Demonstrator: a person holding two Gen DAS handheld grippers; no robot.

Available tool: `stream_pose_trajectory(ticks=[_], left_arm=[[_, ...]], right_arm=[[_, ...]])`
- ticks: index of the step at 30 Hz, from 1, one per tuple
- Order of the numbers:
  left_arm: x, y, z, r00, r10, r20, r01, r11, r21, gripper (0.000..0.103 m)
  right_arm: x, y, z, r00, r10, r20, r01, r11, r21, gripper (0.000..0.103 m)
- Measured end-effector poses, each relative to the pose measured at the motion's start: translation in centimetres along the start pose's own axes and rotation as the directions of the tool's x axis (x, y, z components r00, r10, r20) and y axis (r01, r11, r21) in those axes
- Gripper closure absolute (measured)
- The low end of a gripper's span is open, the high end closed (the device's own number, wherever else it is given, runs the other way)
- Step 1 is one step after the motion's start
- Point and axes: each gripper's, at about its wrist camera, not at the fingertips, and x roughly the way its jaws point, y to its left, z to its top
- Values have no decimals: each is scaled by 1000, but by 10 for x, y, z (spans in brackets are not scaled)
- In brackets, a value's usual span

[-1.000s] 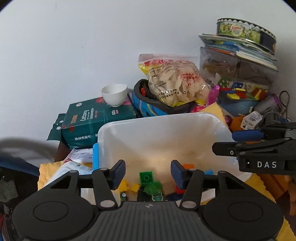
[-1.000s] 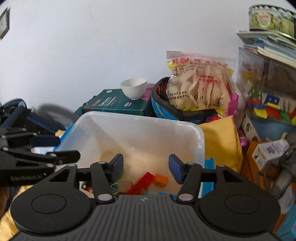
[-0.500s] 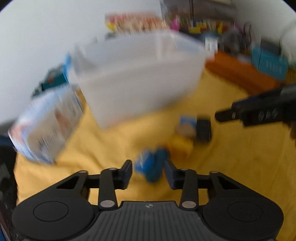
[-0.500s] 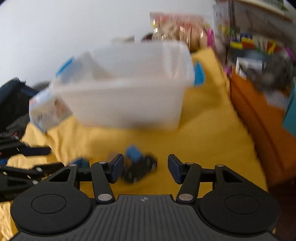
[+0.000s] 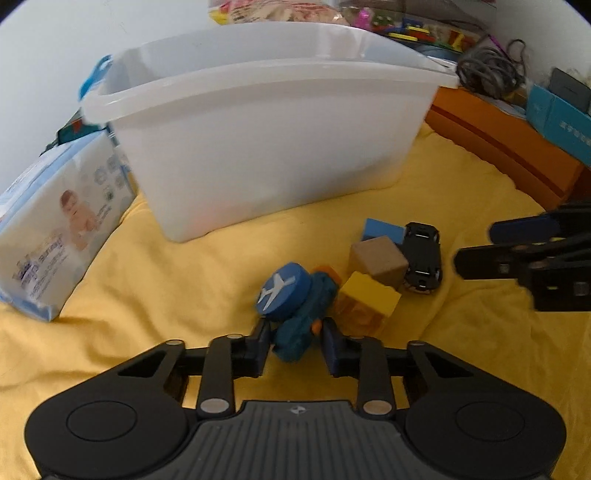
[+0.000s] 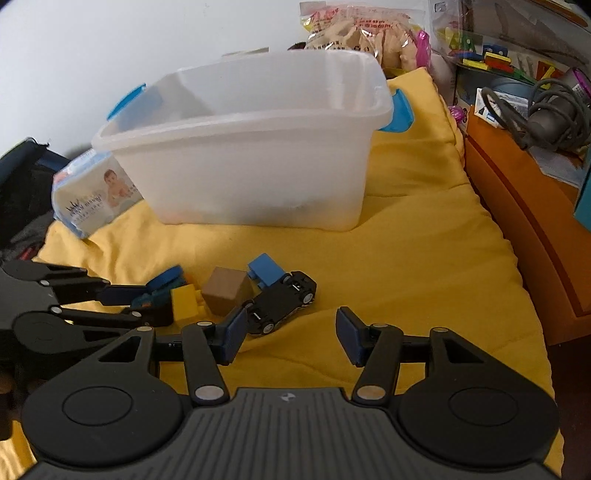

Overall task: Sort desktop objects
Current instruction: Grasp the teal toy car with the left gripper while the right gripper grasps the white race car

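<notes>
Left gripper (image 5: 295, 341) closing on the blue toy (image 5: 301, 325) at lower centre — right gripper (image 6: 290, 338) gapes, empty, toy car (image 6: 282, 306) just beyond its left pad.

A white aeroplane sign is seen on the round blue disc (image 5: 283, 288) lying on the yellow cloth. Blue print, too blurred to be read, and a picture of a baby are carried by the white wipes pack (image 5: 55, 229). Red characters are printed on the clear snack bag (image 6: 364, 27), and white characters on the blue box (image 5: 565, 127); neither can be made out.
</notes>
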Motion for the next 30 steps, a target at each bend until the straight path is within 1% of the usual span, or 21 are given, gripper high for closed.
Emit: stream_pose_trajectory(ticks=[4, 7, 10, 12, 14, 15, 17, 18, 19, 22, 26, 27, 28, 30], left_arm=[[-3, -5, -3, 1000, -20, 16, 19, 999, 28, 79], [-6, -5, -8, 1000, -24, 12, 24, 1000, 17, 79], [-15, -2, -13, 1000, -17, 24, 17, 1000, 1, 79], [-22, 1, -17, 999, -7, 32, 7, 1000, -13, 79], [-25, 4, -22, 1000, 1, 31, 0, 999, -32, 79], [-27, 6, -25, 1000, 6, 28, -5, 999, -42, 79], [-28, 8, -29, 1000, 15, 23, -14, 999, -53, 79], [-29, 8, -31, 1000, 19, 22, -18, 998, -58, 79], [-29, 10, -32, 1000, 21, 22, -20, 998, -62, 79], [-29, 9, -34, 999, 25, 27, -24, 998, -61, 79], [-28, 8, -33, 1000, 18, 20, -17, 998, -62, 78], [-28, 8, -32, 1000, 18, 19, -17, 998, -65, 73], [-27, 7, -31, 999, 26, 21, -25, 998, -56, 65], [-24, 5, -29, 999, 38, 27, -37, 999, -34, 61]], right_arm=[[15, 4, 2, 999, -40, 6, 39, 999, 25, 44], [26, 7, 2, 999, -38, -12, 39, 997, 65, 44], [37, 12, 1, 999, -41, -29, 44, 993, 105, 44], [40, 15, 1, 999, -44, -20, 46, 991, 129, 44], [43, 18, 1, 998, -58, 2, 58, 991, 118, 49], [45, 18, 2, 999, -47, -4, 47, 992, 120, 60], [47, 19, 3, 1000, -25, -8, 26, 993, 112, 73], [46, 20, 4, 1000, -7, -8, 8, 995, 104, 77], [43, 21, 4, 1000, 17, -5, -17, 995, 94, 86], [30, 24, 2, 999, 28, 29, -29, 999, 31, 86], [8, 14, -4, 998, 38, 47, -38, 999, 5, 85], [2, 12, -7, 998, 34, 52, -34, 999, -13, 85], [-1, 11, -9, 998, 32, 50, -30, 999, -30, 85], [-7, 9, -16, 999, 24, 39, -21, 998, -63, 85]])
